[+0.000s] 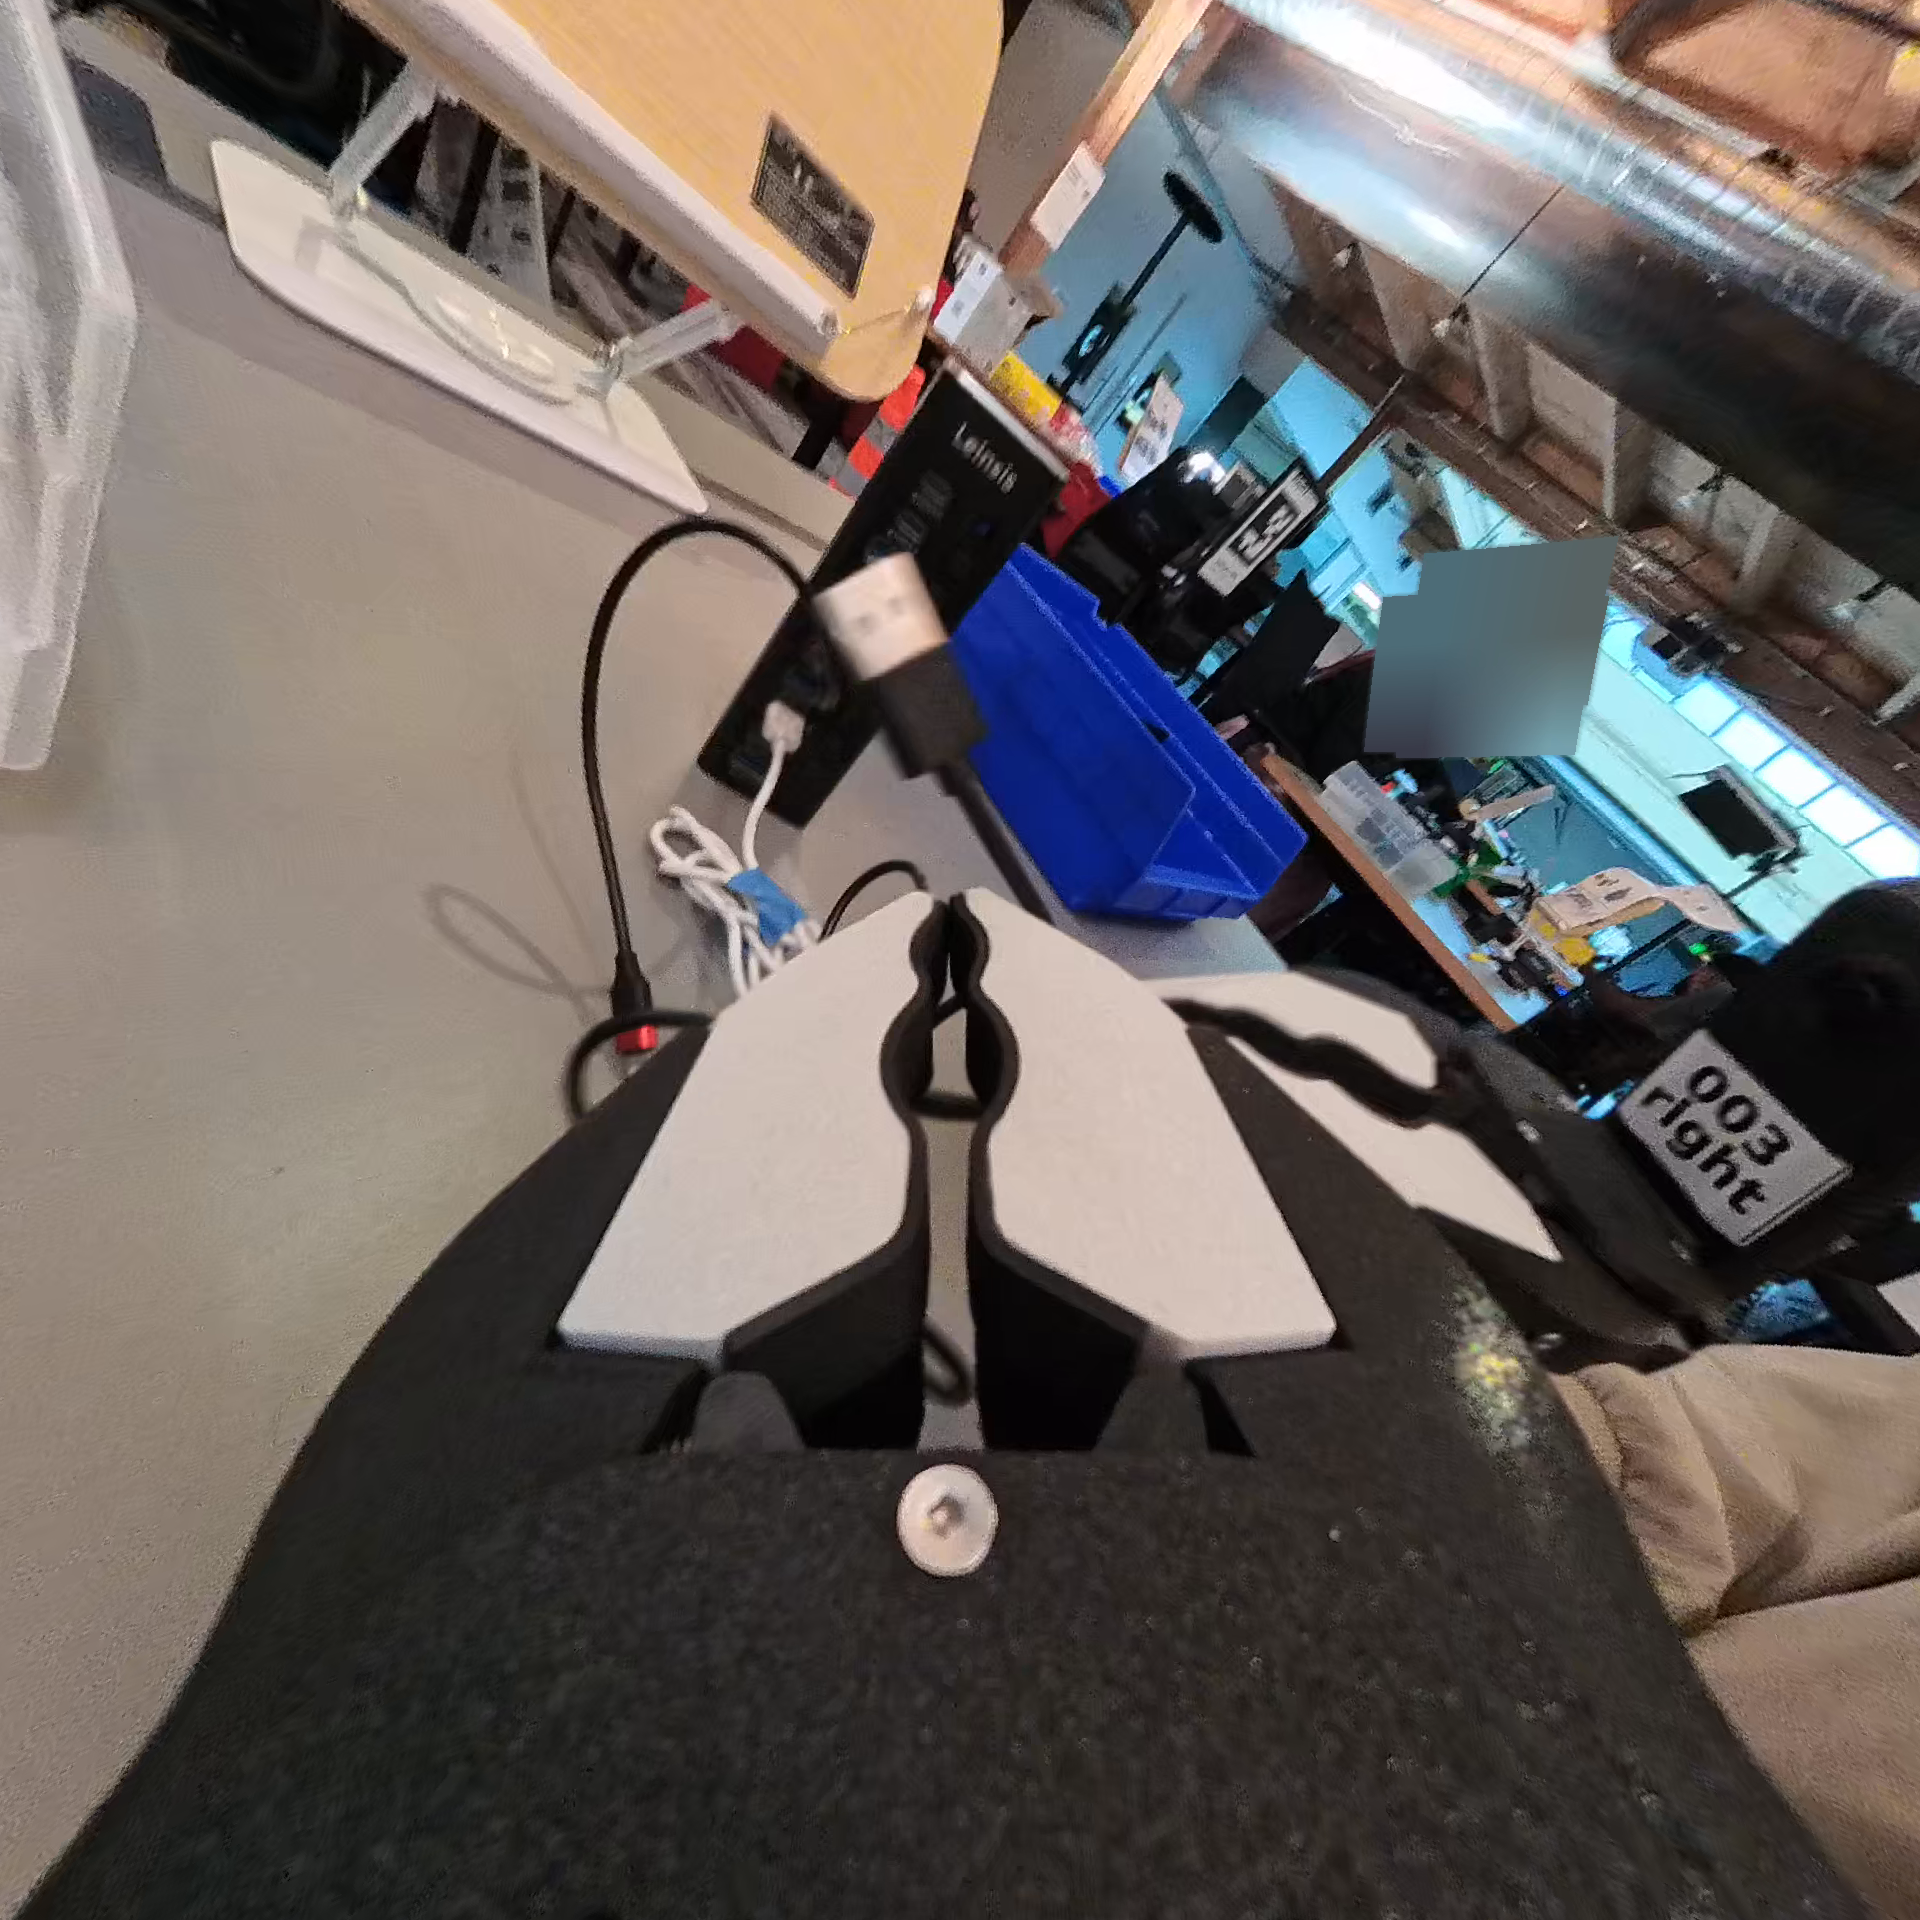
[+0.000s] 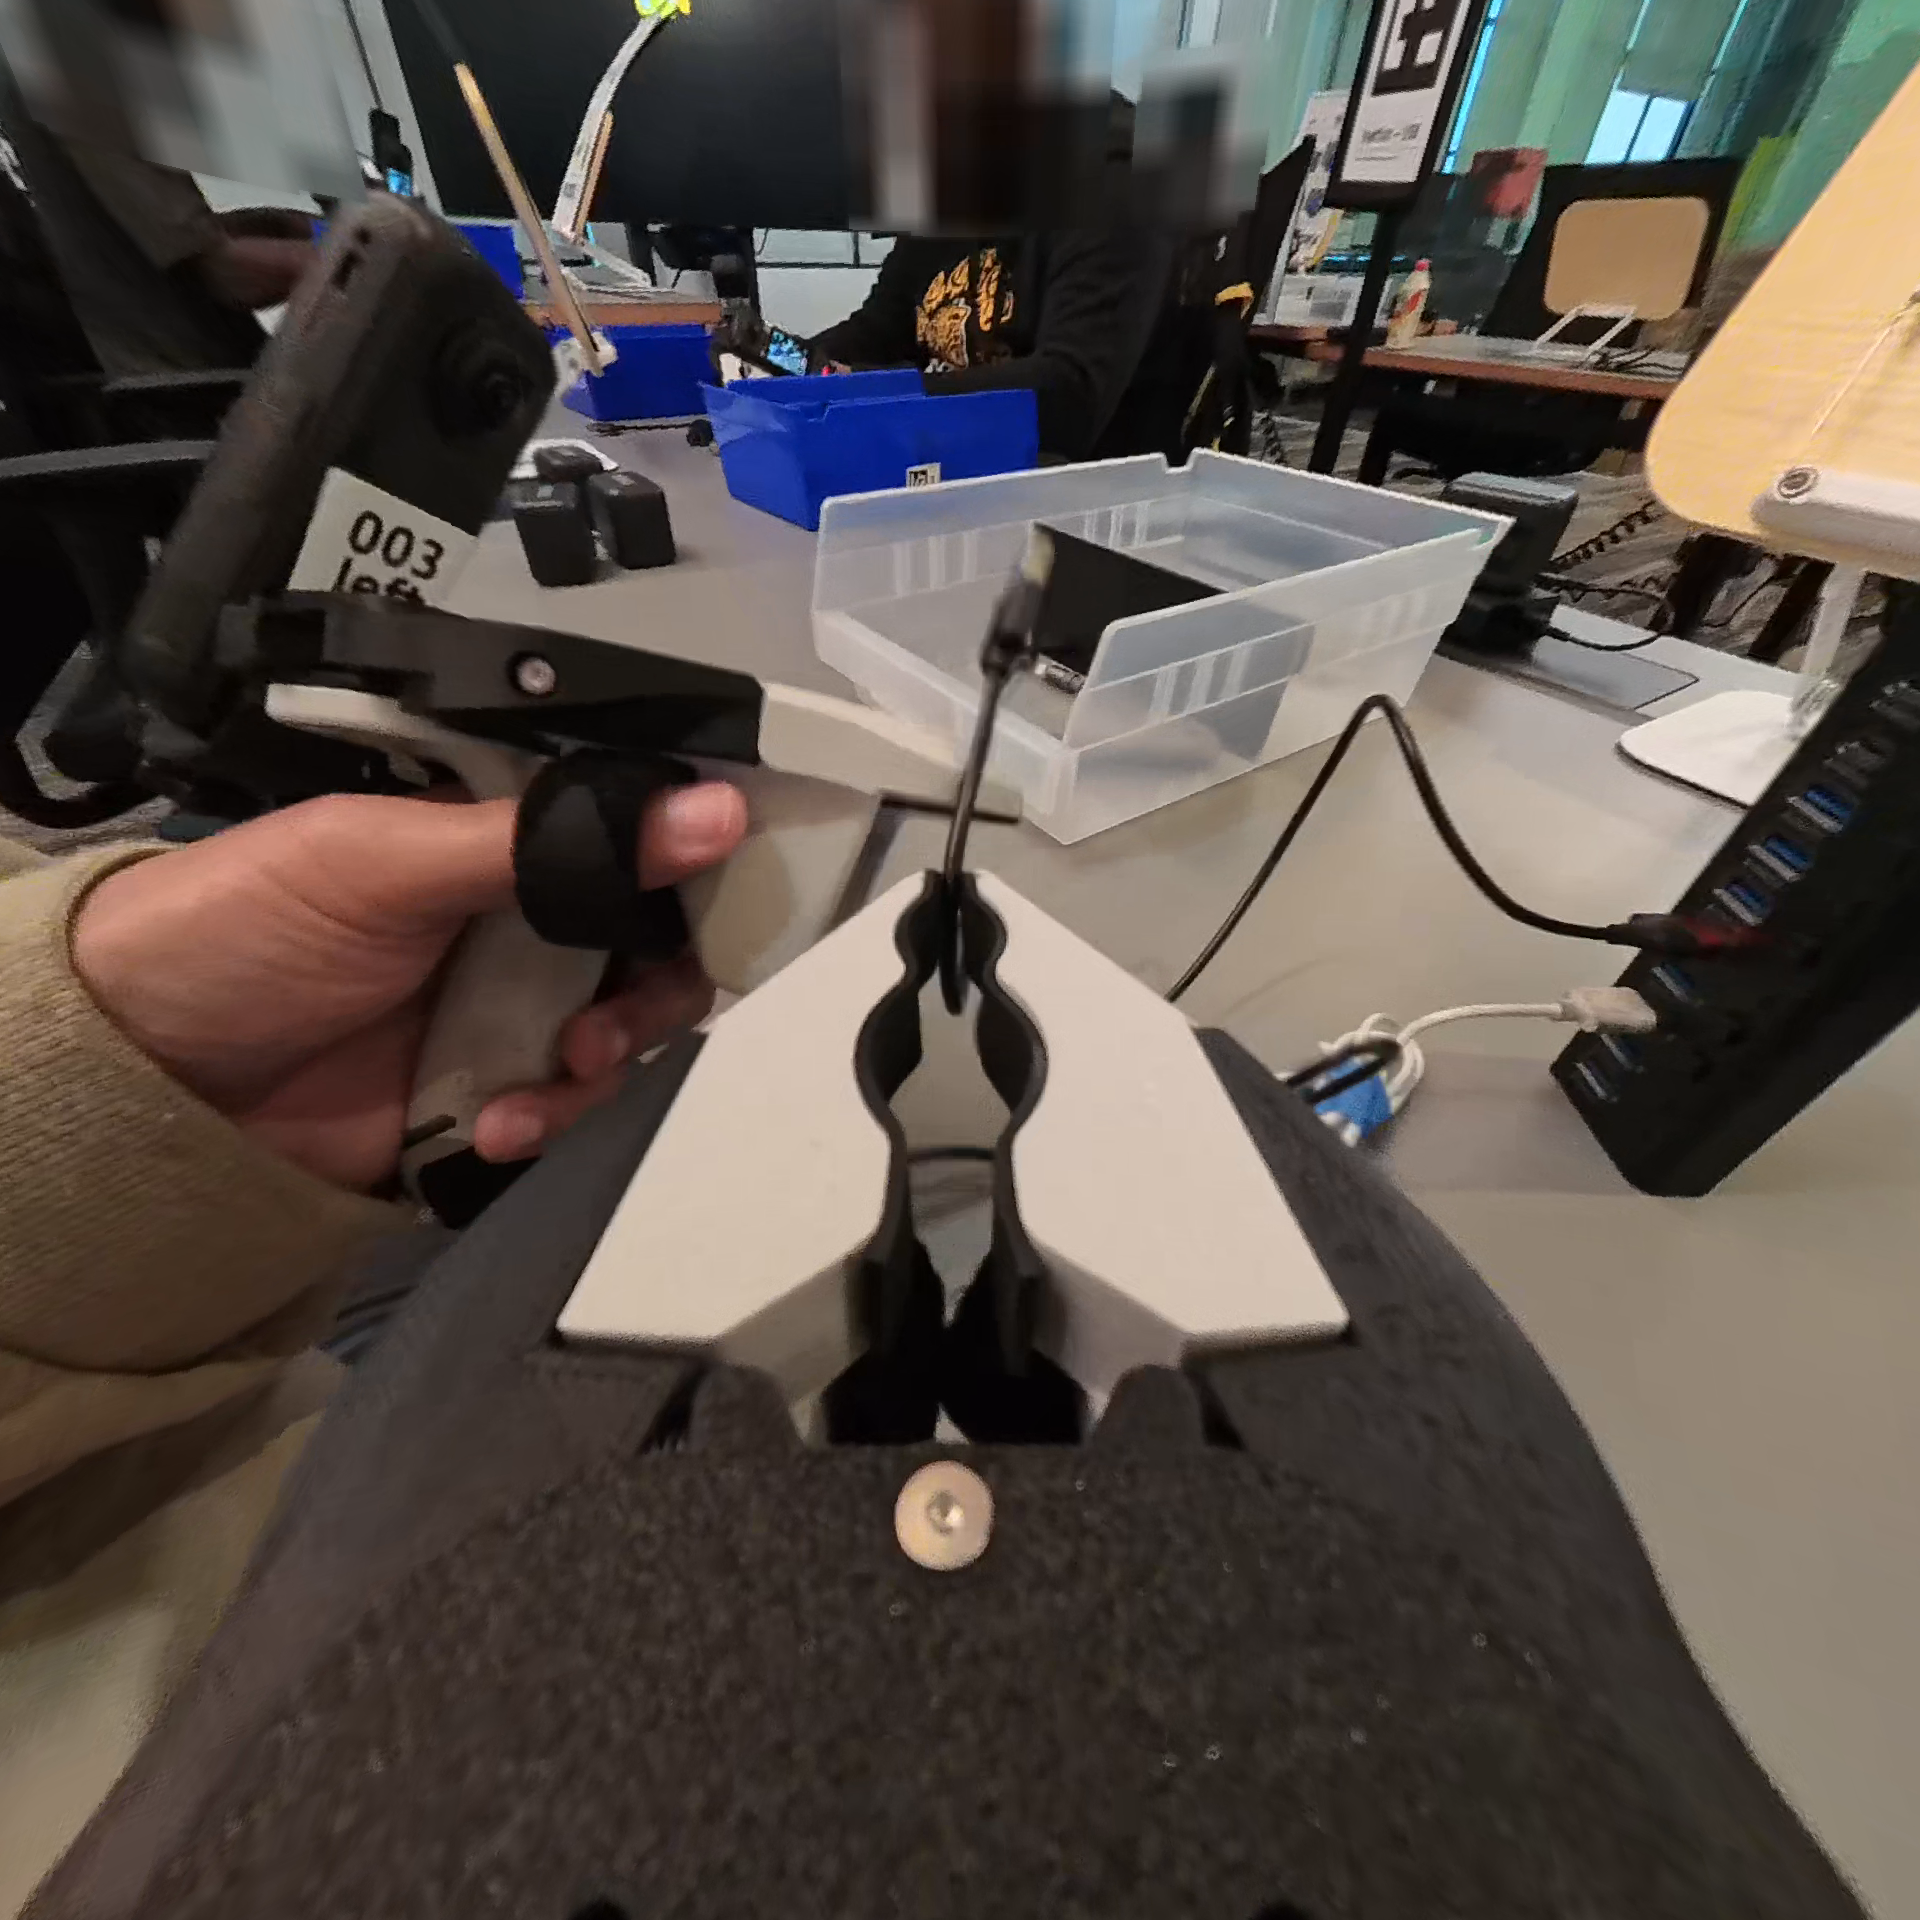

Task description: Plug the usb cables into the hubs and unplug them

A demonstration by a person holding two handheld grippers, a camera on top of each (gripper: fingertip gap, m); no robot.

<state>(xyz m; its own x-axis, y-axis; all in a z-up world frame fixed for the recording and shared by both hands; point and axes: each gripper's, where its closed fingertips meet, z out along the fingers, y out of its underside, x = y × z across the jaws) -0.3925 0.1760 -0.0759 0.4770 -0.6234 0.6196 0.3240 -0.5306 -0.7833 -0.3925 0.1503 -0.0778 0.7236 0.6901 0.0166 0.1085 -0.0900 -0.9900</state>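
The left gripper (image 2: 935,800) pinches the thin black USB cable (image 2: 977,769), judged to steady it. The right gripper (image 2: 951,894) clamps the same cable lower, its silver-tipped plug (image 1: 881,615) raised near the tall black multi-port hub (image 2: 1756,935), probably for insertion. A hand (image 2: 343,966) holds the left tool level, crossing before the right.

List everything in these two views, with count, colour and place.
USB hub: one, black with blue ports, standing tilted on the table's right.
Black USB cable: one, plug up, pinched by both grippers.
Red-tipped black cable: one, plugged into the hub.
White cable: one, plugged in, bundled with blue tape.
Clear bin: one, mid-table.
Blue bins: two, far edge.
Grey table: one.
Left gripper: shut.
Right gripper: shut.
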